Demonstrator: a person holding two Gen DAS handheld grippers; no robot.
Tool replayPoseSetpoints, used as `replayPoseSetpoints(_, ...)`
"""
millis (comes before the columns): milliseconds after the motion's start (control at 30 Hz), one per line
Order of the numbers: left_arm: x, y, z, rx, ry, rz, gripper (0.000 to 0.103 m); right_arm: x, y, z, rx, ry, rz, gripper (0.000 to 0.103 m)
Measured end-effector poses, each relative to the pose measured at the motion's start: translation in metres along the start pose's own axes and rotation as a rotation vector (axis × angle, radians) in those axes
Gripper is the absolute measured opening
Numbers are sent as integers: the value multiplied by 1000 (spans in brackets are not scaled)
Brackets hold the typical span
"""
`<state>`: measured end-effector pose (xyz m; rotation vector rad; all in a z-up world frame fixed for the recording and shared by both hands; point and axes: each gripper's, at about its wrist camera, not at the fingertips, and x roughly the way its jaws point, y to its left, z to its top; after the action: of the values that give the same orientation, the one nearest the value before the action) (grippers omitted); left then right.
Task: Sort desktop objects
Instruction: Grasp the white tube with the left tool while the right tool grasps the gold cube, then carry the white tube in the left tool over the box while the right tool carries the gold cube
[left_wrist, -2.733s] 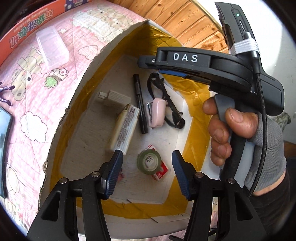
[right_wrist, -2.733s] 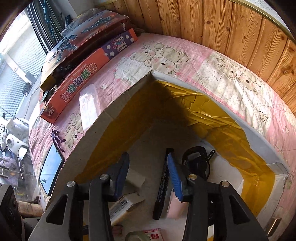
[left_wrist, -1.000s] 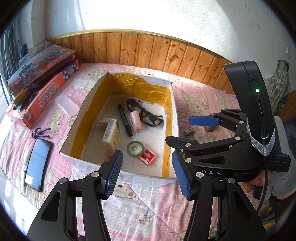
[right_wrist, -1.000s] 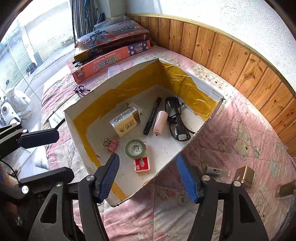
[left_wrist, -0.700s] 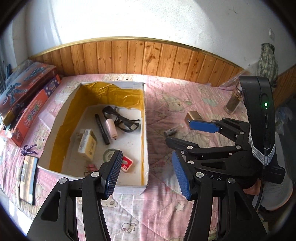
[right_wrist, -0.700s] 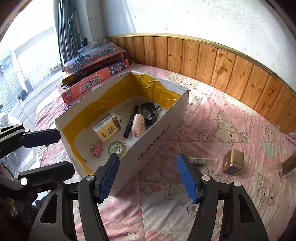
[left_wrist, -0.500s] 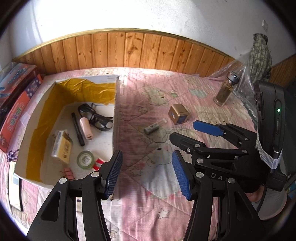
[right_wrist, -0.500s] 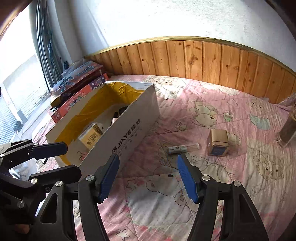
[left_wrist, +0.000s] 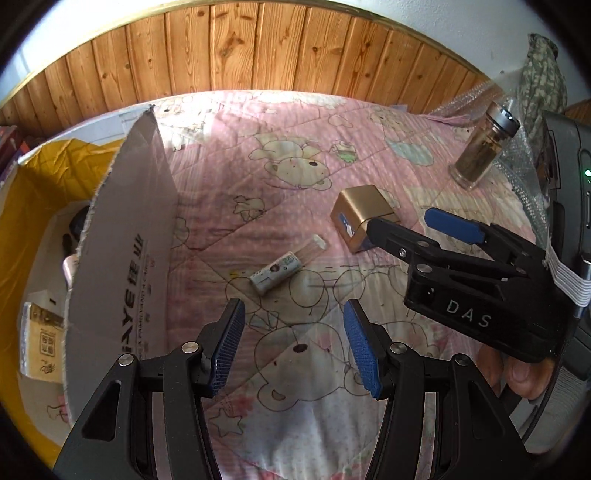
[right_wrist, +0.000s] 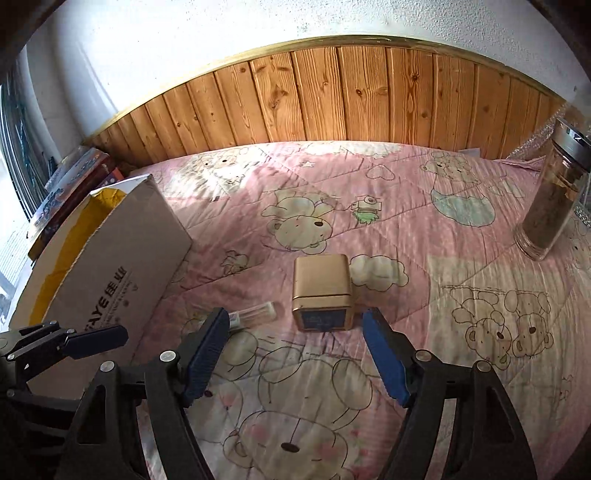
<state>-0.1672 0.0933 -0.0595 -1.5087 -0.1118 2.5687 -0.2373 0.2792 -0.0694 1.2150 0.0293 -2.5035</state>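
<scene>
A gold cube-shaped box (right_wrist: 321, 286) with a dark blue front face sits on the pink cartoon-bear quilt (right_wrist: 424, 229) at the centre of the right wrist frame, just beyond the right gripper (right_wrist: 295, 360), whose jaws gape wide and empty. Left of it lies a small clear tube (left_wrist: 286, 265) with a white label, its print too small to read, ahead of the equally wide, empty left gripper (left_wrist: 291, 349). The cardboard box (left_wrist: 122, 266) at the left hides most of its contents behind its near wall, and the right gripper's body covers one corner of the gold box in the left wrist view.

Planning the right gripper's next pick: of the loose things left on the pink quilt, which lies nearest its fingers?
The gold cube box, just ahead between the open right gripper fingers; the small tube lies left, the glass jar far right.
</scene>
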Motion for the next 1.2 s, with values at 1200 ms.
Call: replayPoseSetpoints(1200,22,-18,7,-20,39,-11,19,-1,-22,-19,0,44,83,50)
